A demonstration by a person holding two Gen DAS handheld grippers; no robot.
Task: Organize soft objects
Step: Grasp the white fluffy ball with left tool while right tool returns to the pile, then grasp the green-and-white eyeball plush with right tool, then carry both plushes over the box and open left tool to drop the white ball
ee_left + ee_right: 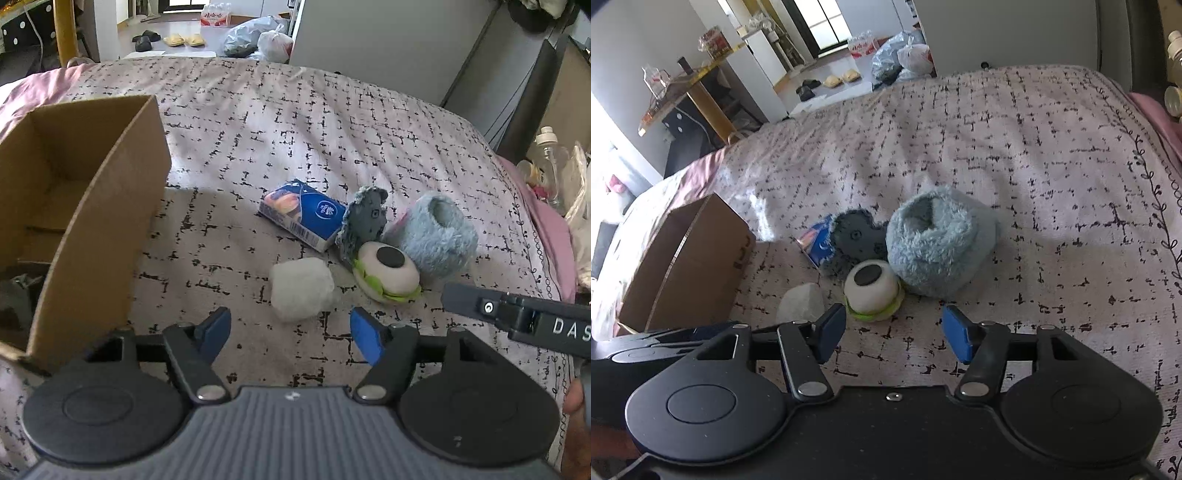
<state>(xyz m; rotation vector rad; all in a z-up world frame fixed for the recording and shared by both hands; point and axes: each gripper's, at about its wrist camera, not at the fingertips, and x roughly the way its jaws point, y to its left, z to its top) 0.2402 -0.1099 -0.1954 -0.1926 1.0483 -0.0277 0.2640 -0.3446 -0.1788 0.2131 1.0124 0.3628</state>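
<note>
Our two grippers hung over the soft toys on the bed.

We held the left gripper with its jaws apart and nothing in them, just under the white fluffy ball in the middle of the frame. Our right gripper was also unclenched and empty, below the burger toy and the blue fuzzy slipper. The blue tissue pack lay close by. The cardboard box stood open at the left.

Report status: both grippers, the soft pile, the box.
Left gripper open, empty, short of white ball. Right gripper open, empty, short of burger plush. Five items loose on bed; cardboard box at left, path unobstructed.
</note>
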